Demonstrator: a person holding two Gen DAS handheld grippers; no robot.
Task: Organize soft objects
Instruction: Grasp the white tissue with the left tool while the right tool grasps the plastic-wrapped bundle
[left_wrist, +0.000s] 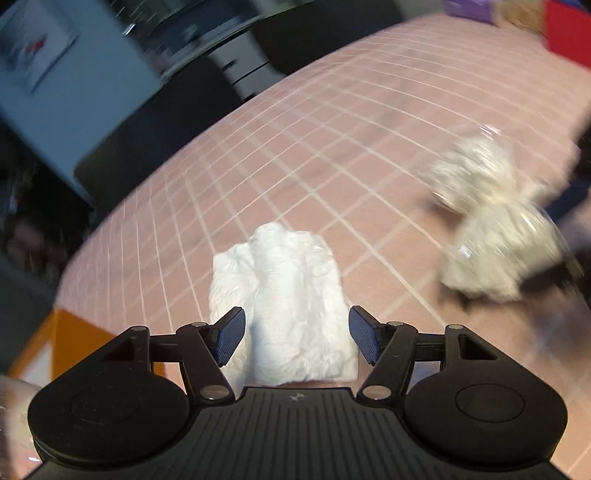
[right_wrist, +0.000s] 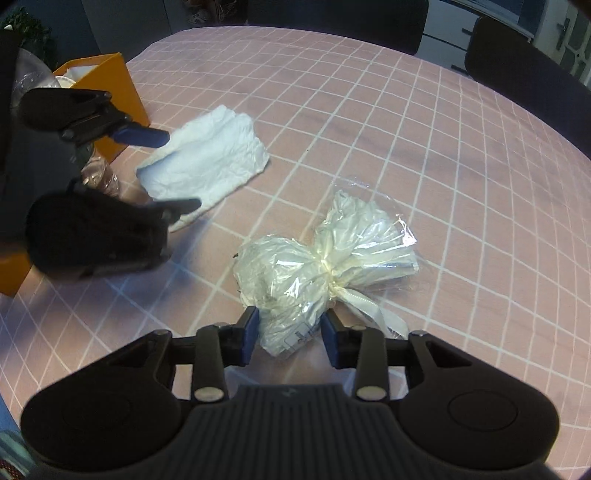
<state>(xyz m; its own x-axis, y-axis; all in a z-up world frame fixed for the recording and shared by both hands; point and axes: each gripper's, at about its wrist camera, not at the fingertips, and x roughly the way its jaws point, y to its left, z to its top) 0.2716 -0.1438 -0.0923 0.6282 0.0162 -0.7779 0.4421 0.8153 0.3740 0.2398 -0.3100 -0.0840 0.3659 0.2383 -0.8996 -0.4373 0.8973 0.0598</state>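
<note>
An orange box (right_wrist: 110, 86) stands at the tabletop's (right_wrist: 406, 147) left edge. Beside it, the left gripper (left_wrist: 296, 334) holds its jaws wide open around a crumpled white cloth (left_wrist: 284, 295), not squeezing it. Right of that, mid-tabletop, the right gripper (right_wrist: 289, 338) straddles a tied plastic bag (right_wrist: 317, 266), jaws open.

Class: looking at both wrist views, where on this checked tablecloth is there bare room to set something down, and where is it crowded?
Free: the cloth beyond the white towel and tied plastic bag, toward the far edge. Crowded: the near-left corner by the orange box and left gripper.
</note>
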